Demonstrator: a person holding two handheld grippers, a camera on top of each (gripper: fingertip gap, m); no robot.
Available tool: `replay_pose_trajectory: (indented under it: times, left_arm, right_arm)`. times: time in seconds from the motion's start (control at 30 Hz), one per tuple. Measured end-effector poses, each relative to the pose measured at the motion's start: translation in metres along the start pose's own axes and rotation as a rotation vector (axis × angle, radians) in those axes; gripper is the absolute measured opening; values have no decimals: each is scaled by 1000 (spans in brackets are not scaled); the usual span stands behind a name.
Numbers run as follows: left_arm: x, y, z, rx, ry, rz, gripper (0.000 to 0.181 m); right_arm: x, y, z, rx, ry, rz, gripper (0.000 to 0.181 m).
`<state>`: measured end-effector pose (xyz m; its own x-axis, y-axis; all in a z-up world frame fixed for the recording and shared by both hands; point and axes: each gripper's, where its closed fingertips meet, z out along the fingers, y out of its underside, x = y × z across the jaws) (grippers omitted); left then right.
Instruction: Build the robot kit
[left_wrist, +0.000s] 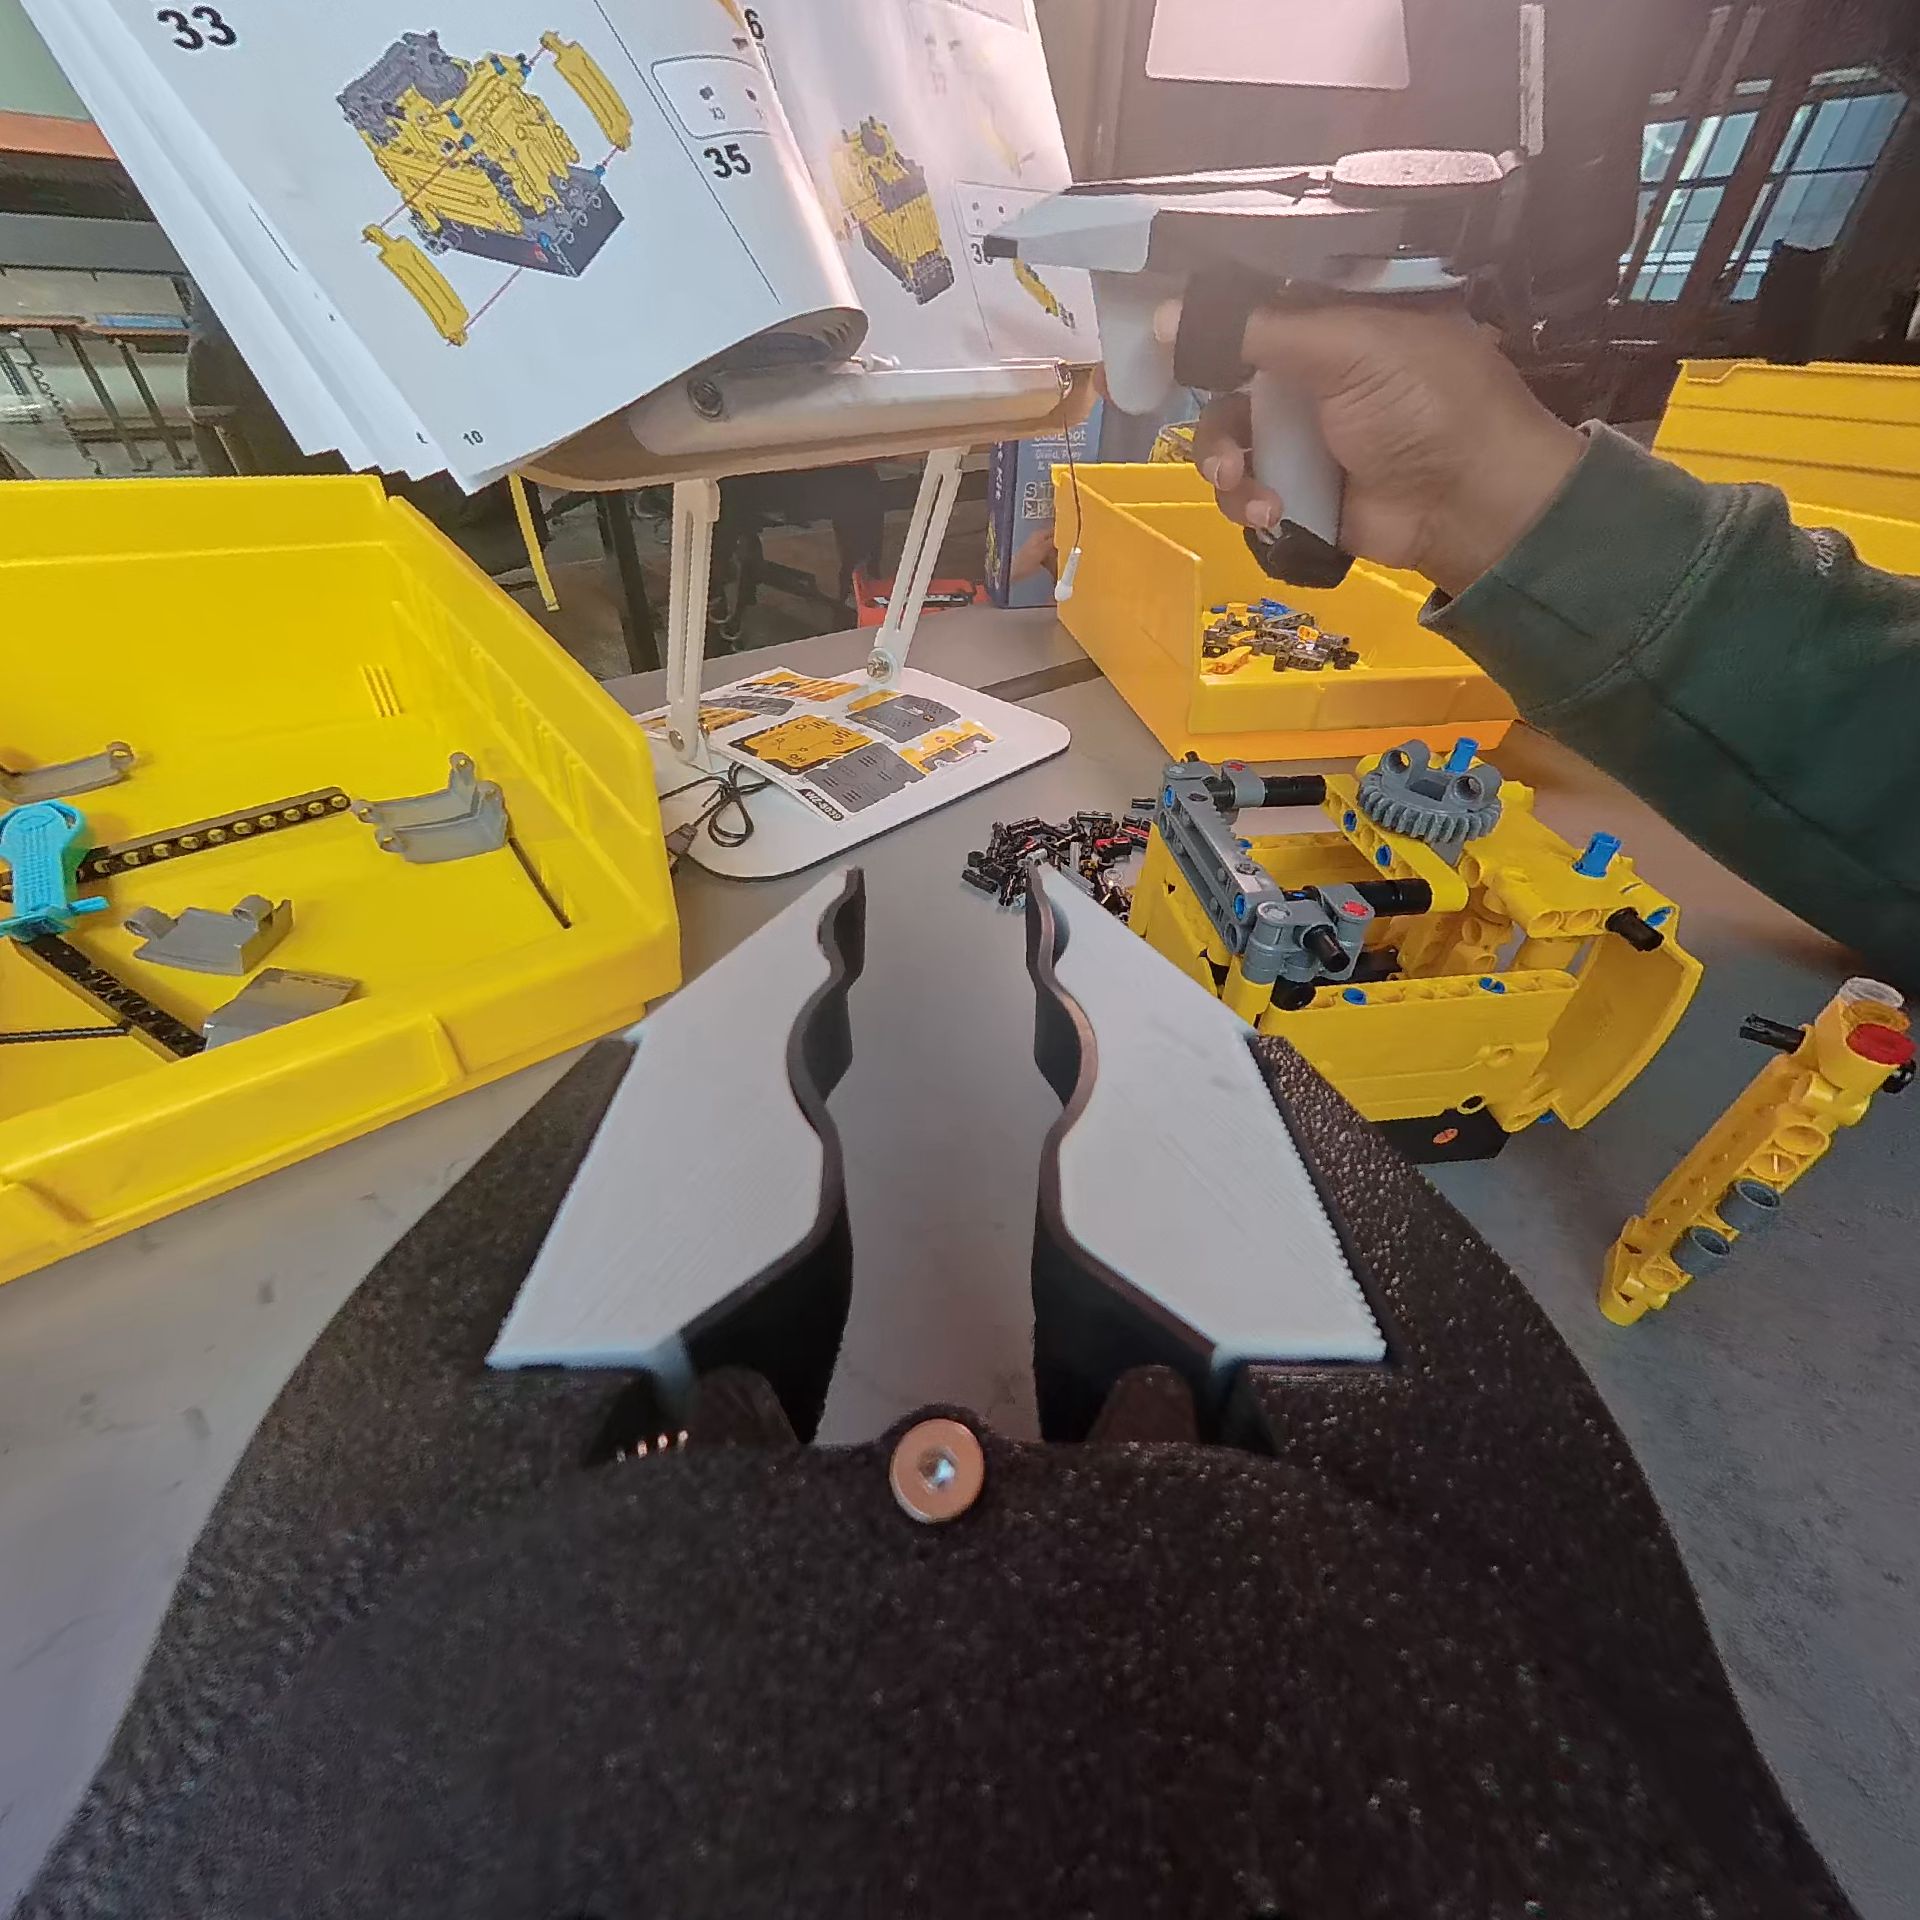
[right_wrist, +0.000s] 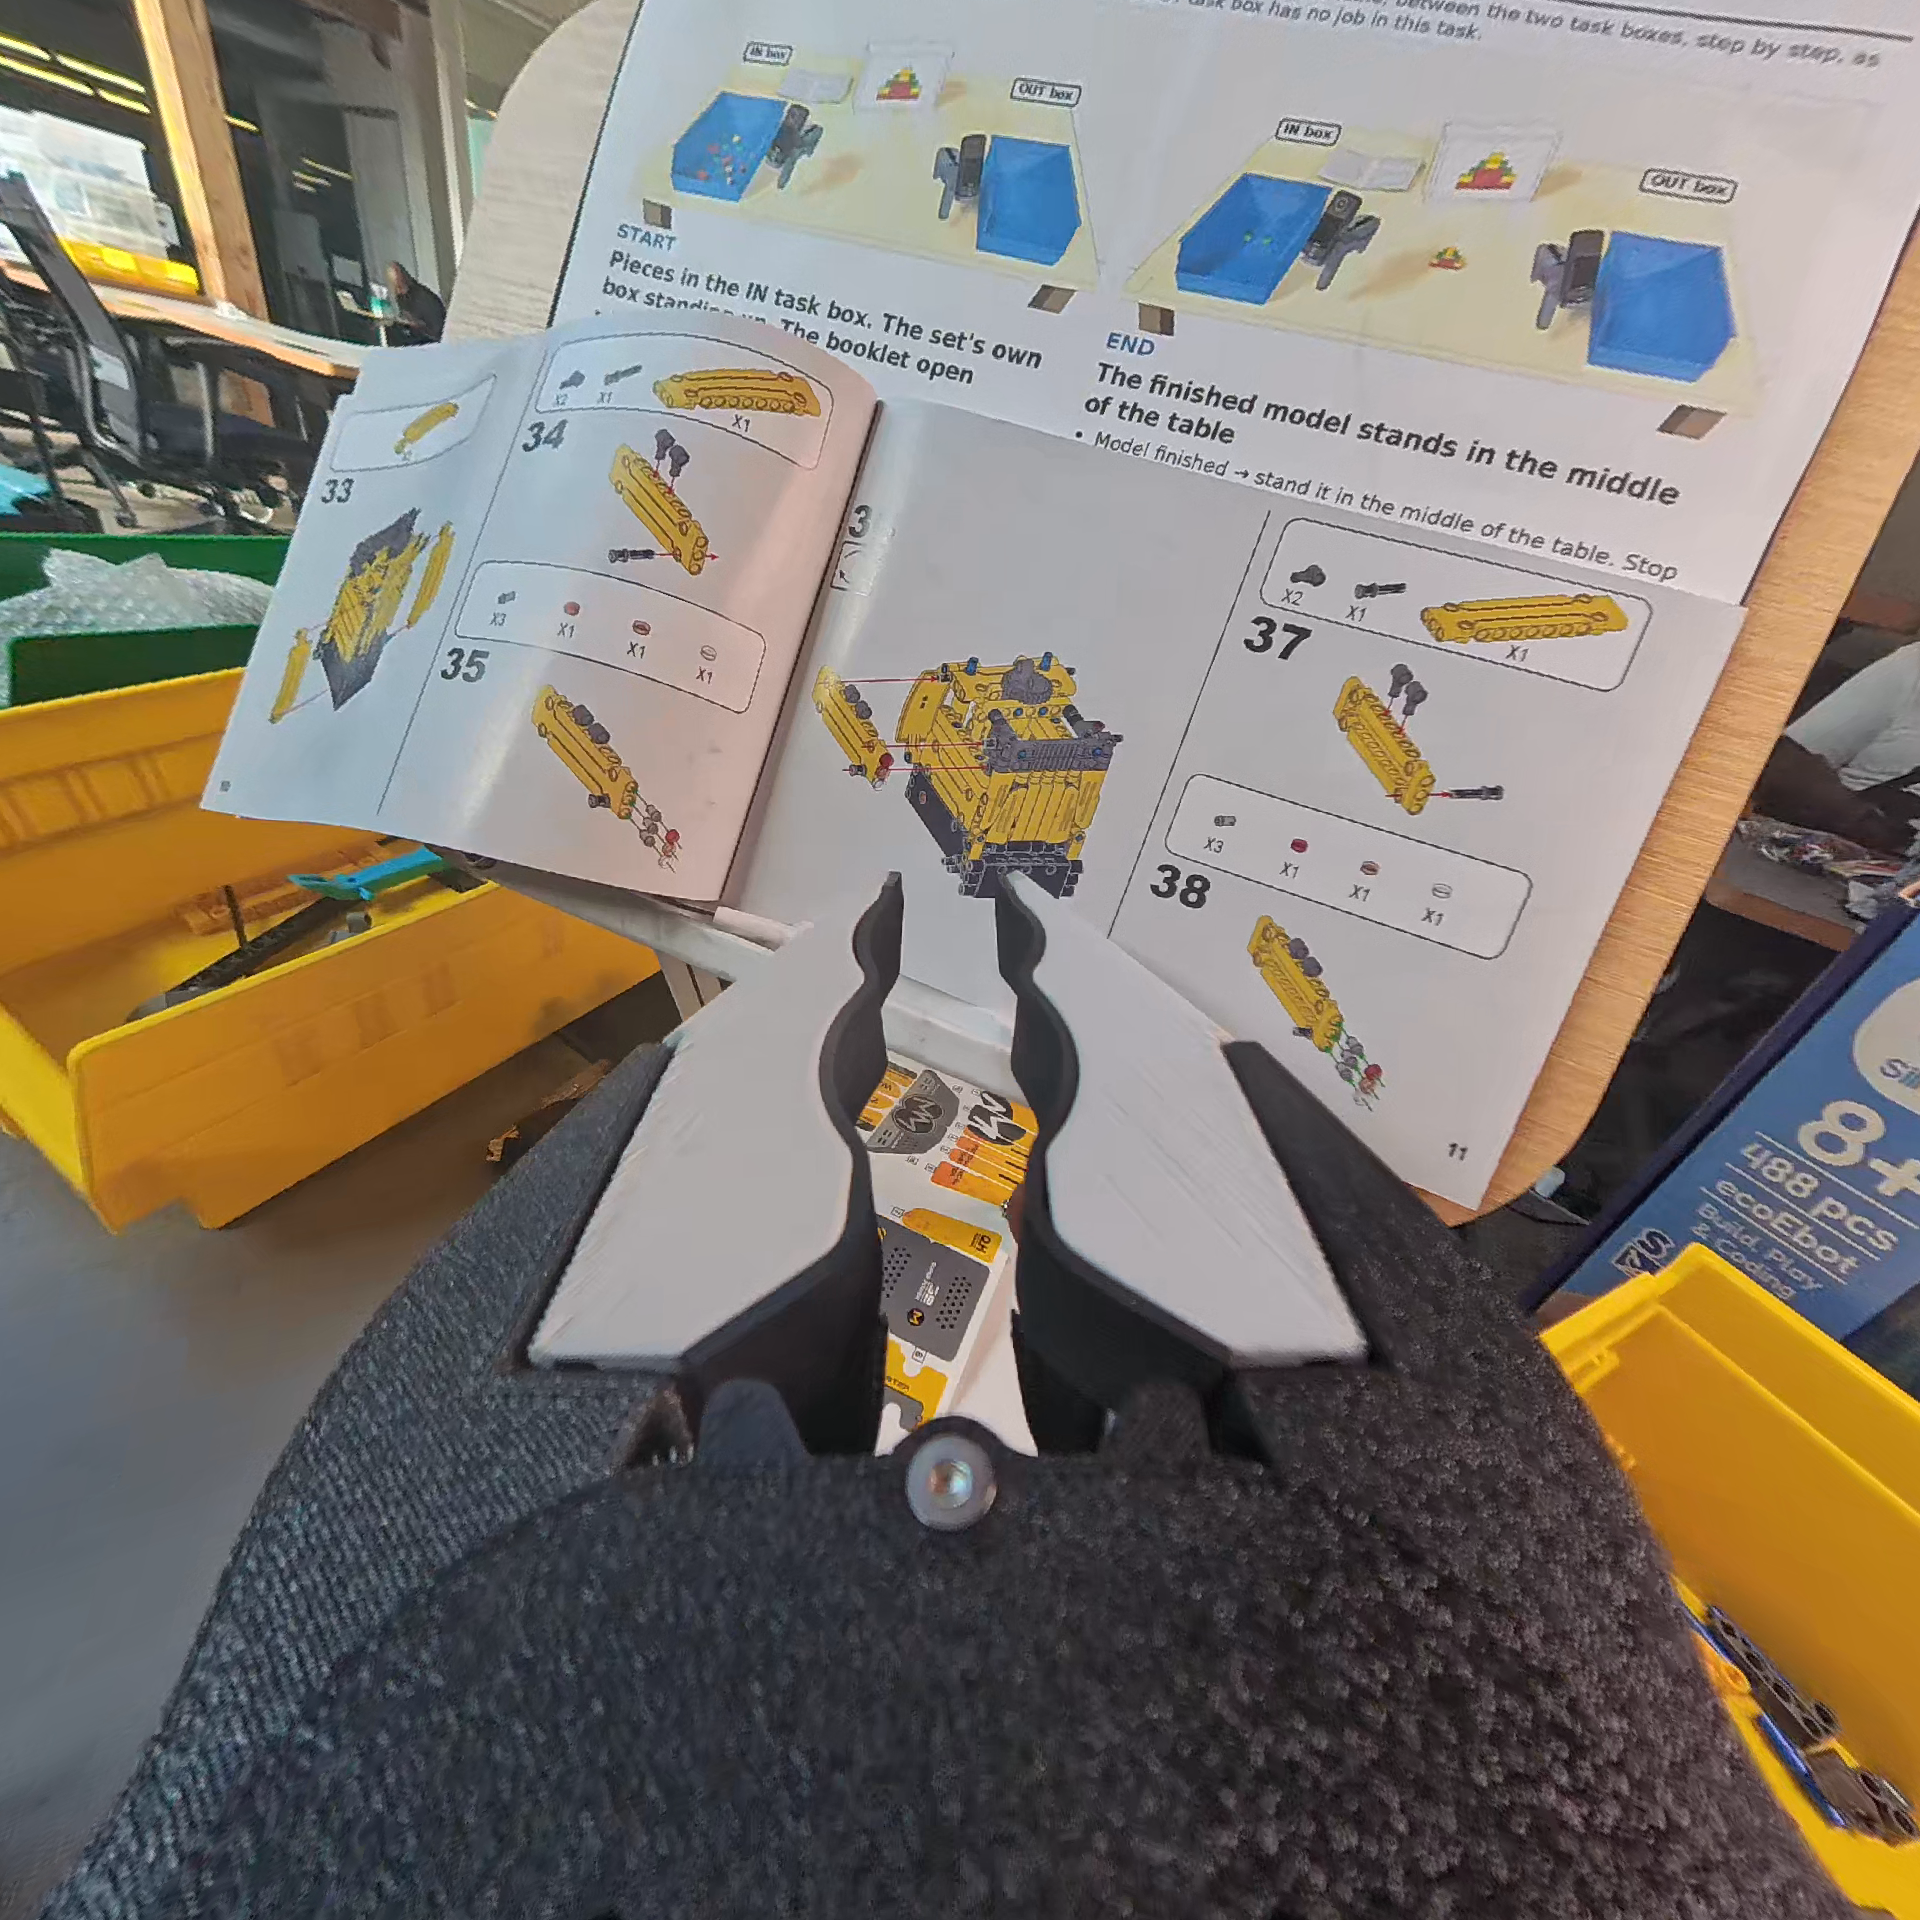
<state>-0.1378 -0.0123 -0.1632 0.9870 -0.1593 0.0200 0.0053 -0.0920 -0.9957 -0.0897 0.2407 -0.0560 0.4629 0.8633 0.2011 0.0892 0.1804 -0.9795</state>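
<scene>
My left gripper (left_wrist: 943, 883) hangs released and empty over the desk (left_wrist: 208, 1351); yellow model (left_wrist: 1434, 966) at two o'clock. My right gripper (right_wrist: 948, 883), also parted and empty, nears the open booklet (right_wrist: 1039, 623) at twelve; I could knock a page.

The left tool (left_wrist: 943, 883) lies low and level, its two fingers parted with an empty gap between them, aimed toward 12 o'clock. The right tool (right_wrist: 948, 883) is raised, tilted upward, its fingers narrowly apart and gripping nothing. At 2 o'clock in the left wrist view, a hand (left_wrist: 1382, 436) in a green sleeve (left_wrist: 1714, 665) grips its handle.
</scene>
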Motion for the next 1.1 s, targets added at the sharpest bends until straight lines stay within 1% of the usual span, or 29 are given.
replay_pose_trajectory:
  times: [0.17,0.47,0.6,0.67,0.8,0.87,0.93,1.0,1.07,1.1]
  left_arm:
    - [0,0,0,-1,0,5,30]
    - [1,1,0,-4,6,7,30]
    - [2,1,0,-7,12,10,30]
    - [3,2,0,-10,15,11,31]
    - [6,3,-1,-22,27,13,31]
    - [8,4,-1,-26,35,19,31]
    - [11,5,-1,-33,42,33,32]
    - [13,6,-1,-42,46,50,32]
    - [16,8,-1,-54,56,67,32]
    - [19,8,-1,-57,64,73,32]
  right_arm:
    - [-9,2,3,-1,-16,-19,17]
    - [-7,5,3,-14,-30,1,18]
    - [-14,-6,-2,6,-68,-4,17]
    - [-21,-15,-8,14,-112,-11,17]
    - [-46,-49,-30,65,-227,-32,17]
    - [-67,-63,-47,67,-323,-57,17]
    - [-94,-69,-67,43,-439,-86,18]
    - [-121,-59,-87,-30,-545,-100,21]
    - [-148,-36,-107,-141,-640,-133,36]
    - [-160,-22,-119,-206,-688,-159,46]
